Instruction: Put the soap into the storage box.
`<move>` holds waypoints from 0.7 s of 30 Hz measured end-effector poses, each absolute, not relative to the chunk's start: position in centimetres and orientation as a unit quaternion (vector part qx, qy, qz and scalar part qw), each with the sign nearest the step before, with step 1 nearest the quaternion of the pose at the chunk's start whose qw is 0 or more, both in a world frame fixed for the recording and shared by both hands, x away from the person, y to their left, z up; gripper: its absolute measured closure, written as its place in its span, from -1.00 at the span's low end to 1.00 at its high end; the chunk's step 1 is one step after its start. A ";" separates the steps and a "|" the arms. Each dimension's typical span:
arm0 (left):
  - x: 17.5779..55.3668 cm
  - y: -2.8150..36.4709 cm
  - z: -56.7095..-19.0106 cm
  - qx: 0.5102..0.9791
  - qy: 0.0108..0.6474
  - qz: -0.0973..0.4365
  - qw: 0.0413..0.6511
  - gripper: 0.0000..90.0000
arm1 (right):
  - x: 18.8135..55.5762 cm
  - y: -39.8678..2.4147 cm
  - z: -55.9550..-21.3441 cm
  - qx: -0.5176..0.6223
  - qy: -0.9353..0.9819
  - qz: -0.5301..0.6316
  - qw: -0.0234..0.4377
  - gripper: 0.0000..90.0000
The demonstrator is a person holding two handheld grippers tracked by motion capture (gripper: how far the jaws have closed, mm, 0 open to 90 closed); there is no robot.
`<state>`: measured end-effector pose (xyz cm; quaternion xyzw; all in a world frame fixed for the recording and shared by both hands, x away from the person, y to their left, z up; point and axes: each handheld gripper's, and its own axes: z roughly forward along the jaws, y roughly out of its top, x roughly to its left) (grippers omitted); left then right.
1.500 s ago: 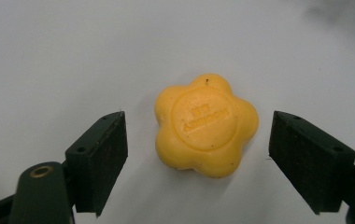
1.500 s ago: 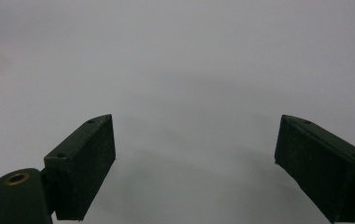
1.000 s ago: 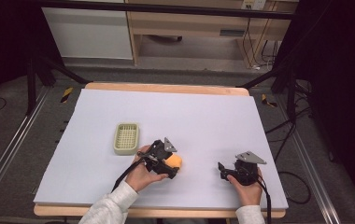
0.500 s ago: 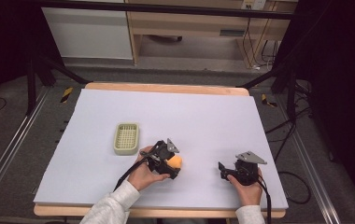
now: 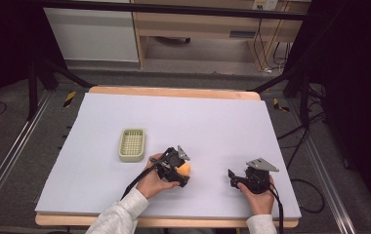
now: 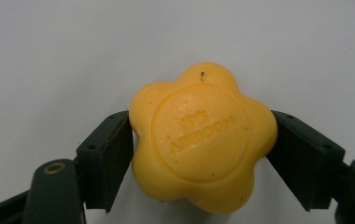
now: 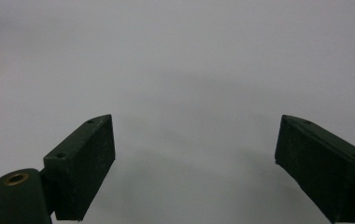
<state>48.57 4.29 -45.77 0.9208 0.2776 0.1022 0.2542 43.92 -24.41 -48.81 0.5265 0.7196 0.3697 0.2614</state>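
Observation:
A yellow flower-shaped soap (image 6: 202,138) with embossed letters sits between the two black jaws of my left gripper (image 6: 199,154), which press on its sides. From above, the soap (image 5: 184,169) shows at the tip of the left gripper (image 5: 179,171), near the table's front middle. My right gripper (image 5: 232,178) rests at the front right, jaws wide apart. In its own view the right gripper (image 7: 195,158) holds nothing, only the white sheet beyond it.
A pale green slotted dish (image 5: 132,144) lies left of the left gripper. The white sheet (image 5: 183,117) covers a wooden table (image 5: 174,91). Dark stands and cables flank the table on both sides.
The left gripper with the soap has shifted slightly to the right and nearer the table's front. The right gripper has stayed put.

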 end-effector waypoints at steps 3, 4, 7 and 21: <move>48.6 4.2 -45.9 0.920 0.281 0.100 0.254 -0.45 | 43.9 -24.4 -48.8 0.525 0.721 0.369 0.262 -0.72; 48.7 4.1 -46.0 0.922 0.280 0.100 0.249 -0.45 | 43.9 -24.4 -48.8 0.526 0.720 0.370 0.261 -0.72; 48.7 4.0 -46.0 0.923 0.280 0.099 0.246 -0.45 | 43.9 -24.4 -48.8 0.525 0.721 0.369 0.262 -0.72; 48.8 3.9 -46.0 0.921 0.289 0.097 0.241 -0.43 | 44.0 -24.5 -48.9 0.523 0.722 0.367 0.266 -0.72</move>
